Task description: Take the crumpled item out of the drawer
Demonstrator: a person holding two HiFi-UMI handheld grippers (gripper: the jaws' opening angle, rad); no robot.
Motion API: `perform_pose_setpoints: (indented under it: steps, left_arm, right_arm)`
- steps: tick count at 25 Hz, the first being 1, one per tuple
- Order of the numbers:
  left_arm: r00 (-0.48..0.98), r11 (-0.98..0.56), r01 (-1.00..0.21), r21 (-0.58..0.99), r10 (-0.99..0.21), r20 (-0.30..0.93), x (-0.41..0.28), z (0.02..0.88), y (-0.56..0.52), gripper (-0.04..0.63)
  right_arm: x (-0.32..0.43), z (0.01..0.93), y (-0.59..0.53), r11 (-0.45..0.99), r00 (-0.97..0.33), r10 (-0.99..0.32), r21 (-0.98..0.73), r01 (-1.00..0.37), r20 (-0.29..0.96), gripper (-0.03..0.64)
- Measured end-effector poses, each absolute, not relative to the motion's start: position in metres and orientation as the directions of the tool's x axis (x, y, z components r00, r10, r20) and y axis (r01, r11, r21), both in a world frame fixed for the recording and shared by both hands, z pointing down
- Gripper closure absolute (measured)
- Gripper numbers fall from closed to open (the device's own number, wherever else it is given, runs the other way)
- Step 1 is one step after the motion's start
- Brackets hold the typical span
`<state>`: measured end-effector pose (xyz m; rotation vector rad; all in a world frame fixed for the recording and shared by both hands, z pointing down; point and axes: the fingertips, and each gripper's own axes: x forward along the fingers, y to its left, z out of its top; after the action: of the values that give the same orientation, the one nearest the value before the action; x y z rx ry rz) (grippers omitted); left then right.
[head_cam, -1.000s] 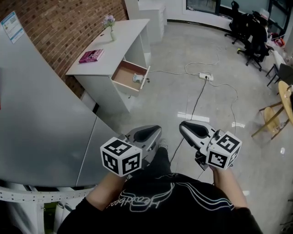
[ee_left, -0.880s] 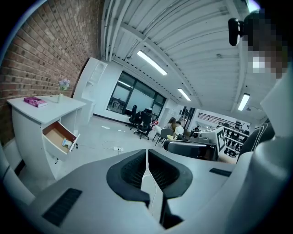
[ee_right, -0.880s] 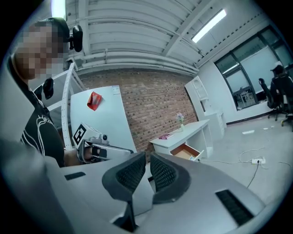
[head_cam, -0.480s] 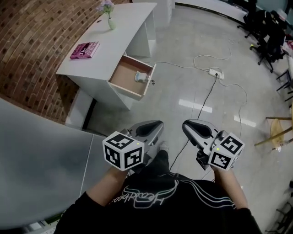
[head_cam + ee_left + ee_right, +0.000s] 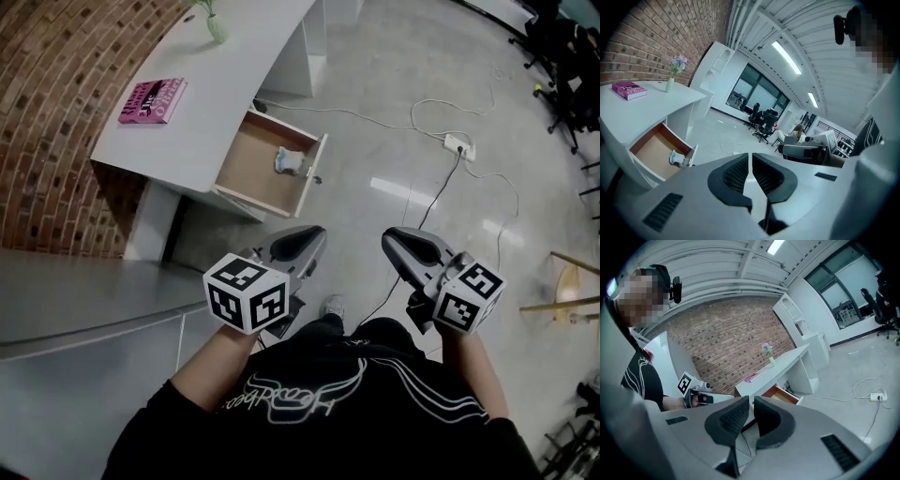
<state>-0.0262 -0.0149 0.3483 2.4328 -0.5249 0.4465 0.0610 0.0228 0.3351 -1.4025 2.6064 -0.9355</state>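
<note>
A white desk [image 5: 220,89] stands by the brick wall with its wooden drawer [image 5: 253,173] pulled open. A small pale crumpled item [image 5: 289,161] lies in the drawer's far right corner near the front panel. The left gripper view shows the same drawer [image 5: 654,152] and item [image 5: 677,158] at lower left. My left gripper [image 5: 302,246] and right gripper [image 5: 405,244] are held side by side at waist height, well short of the drawer. Both are shut and hold nothing, as the left [image 5: 750,161] and right [image 5: 751,401] gripper views show.
A pink book [image 5: 150,101] and a small vase [image 5: 214,26] stand on the desk. A power strip [image 5: 457,145] and white cables lie on the floor right of the drawer. A grey curved partition [image 5: 84,309] is at my left, office chairs [image 5: 574,56] far right.
The desk and open drawer have slid down and grown larger in the head view as I came nearer. Both grippers stay shut in the same carried pose.
</note>
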Motion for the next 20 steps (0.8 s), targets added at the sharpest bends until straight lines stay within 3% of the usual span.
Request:
perform_pose_setpoints:
  steps: [12, 20]
  left_arm:
    - [0.741, -0.636, -0.655, 0.408, -0.433, 0.514, -0.002, 0.416, -0.174, 0.552]
    - [0.652, -0.621, -0.723, 0.302, -0.469, 0.596, 0.023, 0.481, -0.271, 0.444]
  right_arm:
    - [0.097, 0.389, -0.113, 0.486, -0.714, -0.652, -0.582, -0.652, 0.254, 0.557]
    - [0.144, 0.436, -0.208, 0.476, -0.771, -0.558, -0.643, -0.601, 0.307, 0.557]
